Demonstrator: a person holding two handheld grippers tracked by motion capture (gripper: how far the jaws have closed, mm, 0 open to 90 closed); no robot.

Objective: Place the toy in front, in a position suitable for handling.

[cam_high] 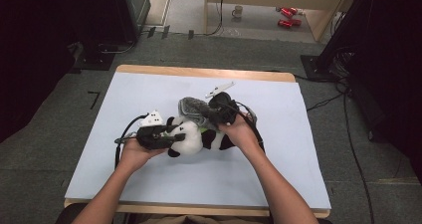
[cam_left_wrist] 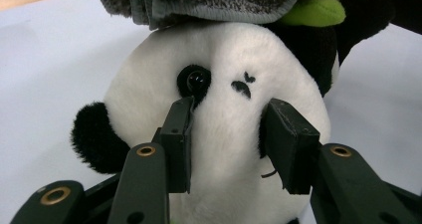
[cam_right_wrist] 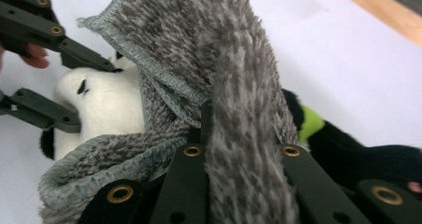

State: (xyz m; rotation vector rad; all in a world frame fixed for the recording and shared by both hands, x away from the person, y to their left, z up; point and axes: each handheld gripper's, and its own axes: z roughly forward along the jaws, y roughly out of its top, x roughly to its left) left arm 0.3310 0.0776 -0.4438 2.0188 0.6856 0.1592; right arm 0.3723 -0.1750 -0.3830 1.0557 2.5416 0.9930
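Panda plush [cam_high: 191, 137] lying mid-worktop [cam_high: 149, 179], head clamped by left tool [cam_left_wrist: 226, 139]; grey towel [cam_right_wrist: 234, 74] pinched shut in right tool [cam_right_wrist: 239, 134], draped partway over panda, covering judged unfinished.

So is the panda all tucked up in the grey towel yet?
Not yet. Done: the left claw has the panda pinched by its head, and the right claw has grabbed the grey towel. In hand: the towel hangs bunched over the panda's back. Left: spreading it, since the face and legs are bare.
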